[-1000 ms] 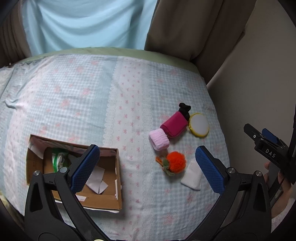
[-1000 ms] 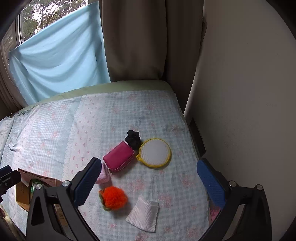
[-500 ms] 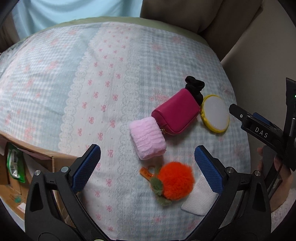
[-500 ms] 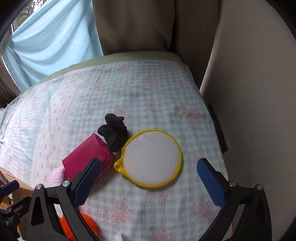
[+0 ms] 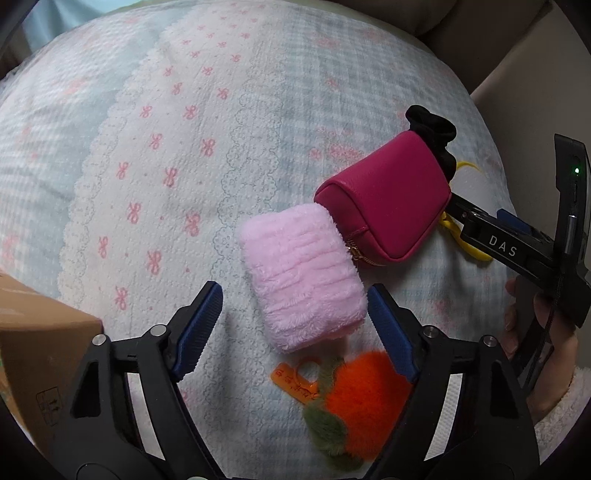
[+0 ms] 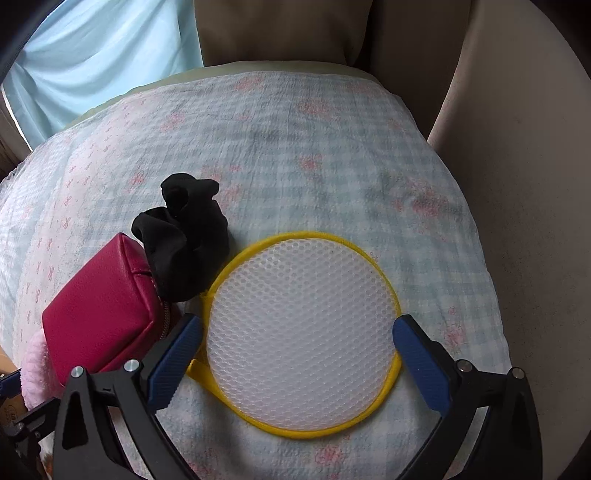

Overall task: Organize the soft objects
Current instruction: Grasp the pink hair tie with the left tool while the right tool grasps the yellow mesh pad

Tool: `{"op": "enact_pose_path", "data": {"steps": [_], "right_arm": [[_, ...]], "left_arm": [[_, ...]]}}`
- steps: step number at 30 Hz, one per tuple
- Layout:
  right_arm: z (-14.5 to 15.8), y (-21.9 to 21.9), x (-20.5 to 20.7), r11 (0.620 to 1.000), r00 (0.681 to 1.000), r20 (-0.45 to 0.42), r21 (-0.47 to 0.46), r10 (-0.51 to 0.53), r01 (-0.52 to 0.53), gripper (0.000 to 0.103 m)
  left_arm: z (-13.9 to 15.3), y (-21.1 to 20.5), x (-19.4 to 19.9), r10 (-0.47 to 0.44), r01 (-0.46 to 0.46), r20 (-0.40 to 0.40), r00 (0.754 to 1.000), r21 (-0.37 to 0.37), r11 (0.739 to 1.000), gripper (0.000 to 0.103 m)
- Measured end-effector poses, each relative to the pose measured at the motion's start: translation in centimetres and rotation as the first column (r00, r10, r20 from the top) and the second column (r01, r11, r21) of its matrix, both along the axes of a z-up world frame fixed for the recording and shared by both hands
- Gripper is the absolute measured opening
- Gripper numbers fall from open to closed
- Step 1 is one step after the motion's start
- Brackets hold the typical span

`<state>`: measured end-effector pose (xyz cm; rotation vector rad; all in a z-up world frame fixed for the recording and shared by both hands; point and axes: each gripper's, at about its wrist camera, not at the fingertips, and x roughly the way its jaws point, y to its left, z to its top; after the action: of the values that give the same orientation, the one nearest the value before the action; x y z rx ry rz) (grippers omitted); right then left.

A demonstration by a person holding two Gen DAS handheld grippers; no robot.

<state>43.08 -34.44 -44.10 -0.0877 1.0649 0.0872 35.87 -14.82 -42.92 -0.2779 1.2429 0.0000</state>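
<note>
Both claws dropped closer vs 0.5 s ago: left claw (image 5: 294, 317) spread astride pink fleece roll (image 5: 301, 280), right claw (image 6: 297, 349) spread astride yellow-rimmed mesh pad (image 6: 301, 332).

We see a bed covered by a quilt (image 6: 332, 122) in pale blue check with pink bows and a white lace band. At its far edge hang a light blue curtain (image 6: 96, 55) and a brown curtain (image 6: 280, 29). A plain cream wall (image 6: 528, 184) runs along its right edge. Daylight is soft.
</note>
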Motion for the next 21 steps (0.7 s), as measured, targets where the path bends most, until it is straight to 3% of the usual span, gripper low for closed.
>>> {"op": "enact_pose_path", "data": {"steps": [3,4,12,15,21], "right_arm": [[-0.4,0.6,-0.1,0.999,1.000,0.004,-0.033,0.027,-0.027,0.093],[-0.4,0.7,-0.1,0.999,0.999,0.010,-0.040,0.038,-0.037,0.091],[0.3,1.7,-0.9,0.996,0.998,0.027,-0.065,0.062,-0.061,0.054],[0.7,1.2,-1.0,0.998,0.999,0.026,-0.050,0.042,-0.041,0.044],[2.4,0.9,-1.1,0.999,0.999,0.041,-0.031,0.014,-0.012,0.040]], "left_arm": [[-0.6,0.2,0.1,-0.004,0.004,-0.010,1.000,-0.010,1.000,0.048],[-0.9,0.2,0.1,-0.009,0.008,-0.016,1.000,-0.027,1.000,0.044],[-0.1,0.1,-0.1,-0.020,0.021,0.012,1.000,-0.029,0.999,0.037],[0.5,0.2,0.0,-0.025,0.026,0.025,0.999,-0.021,0.999,0.036],[1.8,0.7,-0.2,-0.024,0.025,0.048,0.999,-0.022,0.999,0.034]]}}
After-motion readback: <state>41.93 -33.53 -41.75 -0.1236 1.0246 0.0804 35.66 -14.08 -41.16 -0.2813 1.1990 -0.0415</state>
